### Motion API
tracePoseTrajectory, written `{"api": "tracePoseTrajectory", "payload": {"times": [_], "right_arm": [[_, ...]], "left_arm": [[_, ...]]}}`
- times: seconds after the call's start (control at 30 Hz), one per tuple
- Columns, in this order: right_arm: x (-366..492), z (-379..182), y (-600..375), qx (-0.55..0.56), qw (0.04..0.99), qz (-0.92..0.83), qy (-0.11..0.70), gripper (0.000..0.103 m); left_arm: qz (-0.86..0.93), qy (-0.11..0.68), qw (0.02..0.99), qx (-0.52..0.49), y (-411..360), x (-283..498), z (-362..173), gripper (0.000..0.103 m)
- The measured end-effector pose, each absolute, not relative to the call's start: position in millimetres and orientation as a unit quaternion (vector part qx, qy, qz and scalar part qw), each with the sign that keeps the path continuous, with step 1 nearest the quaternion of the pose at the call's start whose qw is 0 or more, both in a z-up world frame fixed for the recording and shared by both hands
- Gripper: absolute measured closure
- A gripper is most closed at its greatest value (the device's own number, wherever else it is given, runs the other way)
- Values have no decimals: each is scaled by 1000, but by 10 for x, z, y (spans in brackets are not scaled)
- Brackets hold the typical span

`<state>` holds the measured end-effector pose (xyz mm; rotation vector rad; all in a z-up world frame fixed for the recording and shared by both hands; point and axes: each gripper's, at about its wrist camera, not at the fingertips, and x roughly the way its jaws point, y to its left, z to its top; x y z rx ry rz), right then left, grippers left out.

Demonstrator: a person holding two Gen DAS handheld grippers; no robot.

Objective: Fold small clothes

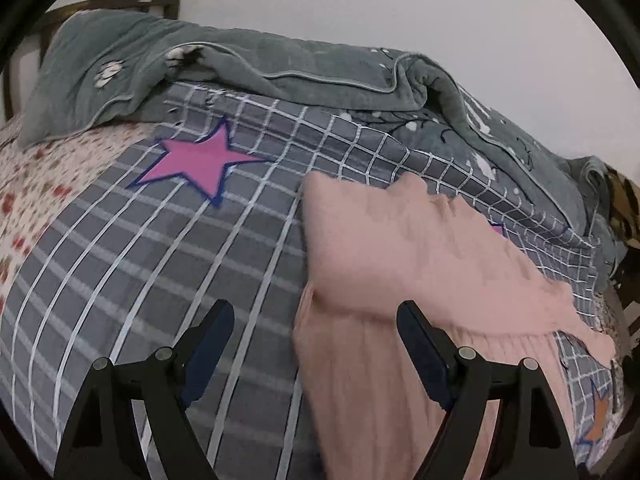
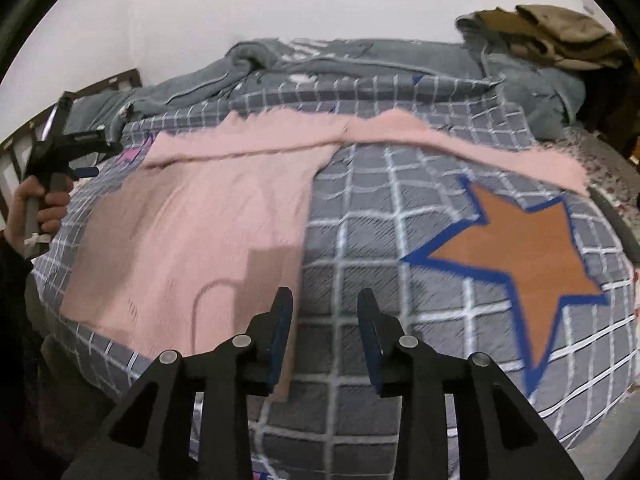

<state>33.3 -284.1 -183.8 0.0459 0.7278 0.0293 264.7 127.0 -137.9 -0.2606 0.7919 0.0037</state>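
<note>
Both grippers (jaws apart) flank pink garment (image 2: pixel 192 232), gripping nothing.

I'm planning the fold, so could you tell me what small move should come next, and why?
Probably bring the right gripper toward the pink garment's long sleeve and grasp it. Both grippers hold nothing, jaws open, and that sleeve lies stretched across the grey checked cover, unfolded.

The left gripper (image 1: pixel 316 316) hangs with its jaws spread wide, nothing between the fingers. The right gripper (image 2: pixel 325 303) is parted too, more narrowly, gripping nothing. Far off to its left, the left hand (image 2: pixel 38 212) clutches the other tool's handle.
</note>
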Motion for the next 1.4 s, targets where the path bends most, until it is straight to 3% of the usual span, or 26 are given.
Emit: {"api": "tracePoseTrajectory", "payload": {"times": [0.3, 0.37, 0.4, 0.43, 0.6, 0.67, 0.8, 0.9, 1.03, 1.2, 1.4], "right_arm": [[594, -1708, -3158, 43, 940, -25, 339, 70], [715, -1699, -3231, 52, 939, -36, 337, 70], [767, -1698, -3255, 56, 939, -38, 337, 70], [813, -1701, -3268, 59, 939, -39, 337, 70], [1008, -1723, -3272, 67, 940, -38, 331, 70], [1072, -1749, -3254, 60, 942, -44, 327, 70], [1215, -1787, -3244, 59, 939, -49, 337, 70], [1229, -1741, -3243, 54, 941, -52, 331, 69], [1200, -1685, -3216, 56, 943, -49, 324, 63], [1102, -1675, -3069, 48, 939, -40, 339, 62], [811, -1586, -2814, 12, 945, -42, 324, 46]], "left_arm": [[18, 405, 912, -61, 1102, 3478, -1576, 29], [14, 420, 905, -59, 1111, 3629, -1635, 55], [5, 430, 900, -64, 1123, 3703, -1681, 80], [-3, 432, 900, -68, 1135, 3735, -1703, 90], [3, 401, 909, -113, 1449, 3680, -1731, 90], [14, 409, 901, -144, 1556, 3695, -1874, 83], [22, 404, 907, -115, 1513, 3646, -1815, 76], [17, 381, 921, -77, 1418, 3543, -1654, 76], [-19, 358, 931, -65, 1287, 3459, -1554, 75], [-5, 414, 909, -51, 1163, 3539, -1823, 74], [-29, 414, 906, -79, 1231, 3098, -1603, 73]]}}
